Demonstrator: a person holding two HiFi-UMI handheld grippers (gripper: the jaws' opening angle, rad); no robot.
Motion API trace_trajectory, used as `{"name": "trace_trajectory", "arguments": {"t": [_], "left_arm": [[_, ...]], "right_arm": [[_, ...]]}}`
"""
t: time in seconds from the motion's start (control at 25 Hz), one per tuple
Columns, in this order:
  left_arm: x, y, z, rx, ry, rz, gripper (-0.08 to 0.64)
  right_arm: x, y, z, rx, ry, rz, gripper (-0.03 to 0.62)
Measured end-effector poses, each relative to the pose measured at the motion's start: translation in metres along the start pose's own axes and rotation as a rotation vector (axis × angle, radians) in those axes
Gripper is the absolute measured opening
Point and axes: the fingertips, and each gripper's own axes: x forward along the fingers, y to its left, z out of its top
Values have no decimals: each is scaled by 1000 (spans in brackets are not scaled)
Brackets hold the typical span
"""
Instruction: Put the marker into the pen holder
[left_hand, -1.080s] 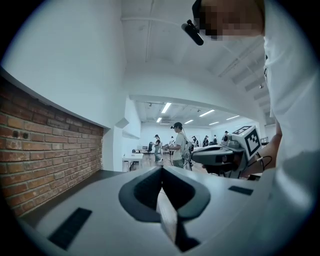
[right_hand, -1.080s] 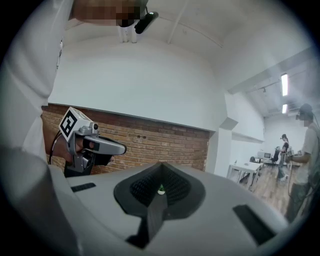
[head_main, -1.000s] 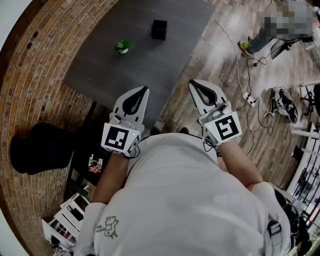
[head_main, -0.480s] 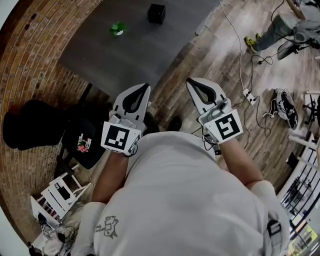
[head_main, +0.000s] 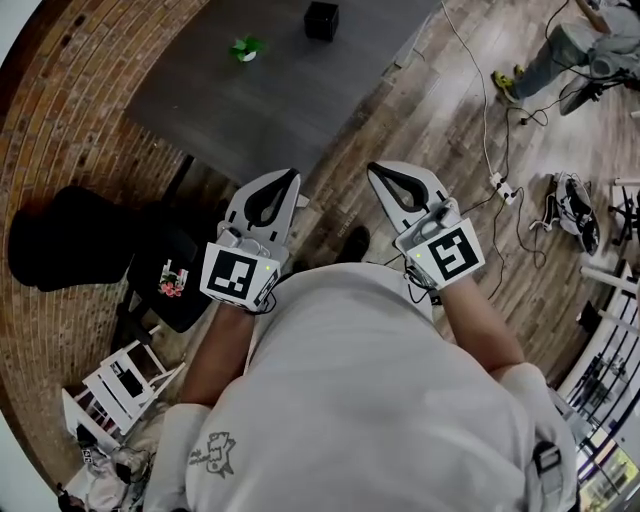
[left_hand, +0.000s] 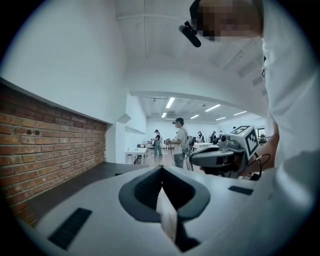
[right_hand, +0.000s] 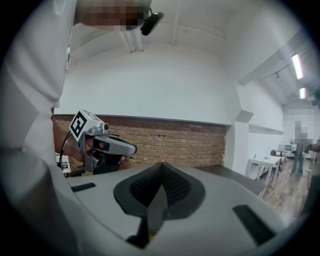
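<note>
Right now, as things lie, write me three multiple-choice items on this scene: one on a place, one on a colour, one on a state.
1. The black pen holder stands:
A. on the grey table
B. on the floor
C. on a shelf

2. The marker on the table is mostly:
A. red
B. green
C. yellow

3. The left gripper and the right gripper are:
A. shut, holding nothing
B. wide open
C. shut on the marker

Answers:
1 A: the head view shows the holder on the table's far part.
2 B: it shows green against the grey top.
3 A: each gripper view shows the jaws together with nothing between them.
</note>
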Motion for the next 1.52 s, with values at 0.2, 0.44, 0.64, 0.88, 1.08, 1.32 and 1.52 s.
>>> {"name": "trace_trajectory", "arguments": {"t": [0.2,0.44,0.64,0.88,1.08,1.32,1.52], "left_arm": [[-43,7,2,5,-17,-7,11],[-99,11,-1,5,-36,-31,11],[-138,7,-7,1,-39,-57,11],[-174,2,-15,-6,-48,-80,11],[-191,3,-20,-9,-51,-90,11],[-202,4,-25,-8,-49,-110,11],[-204,7,-25,-5,-56,-119,11]], "right_arm": [[5,40,9,-9,-5,-30,5],[3,94,25,-21,-27,-93,5],[-3,137,29,-29,-25,-123,5],[-10,178,30,-34,-29,-153,5],[-13,199,31,-38,-29,-166,5],[-12,210,36,-48,-45,-184,5],[-8,217,41,-56,-37,-187,5]]}}
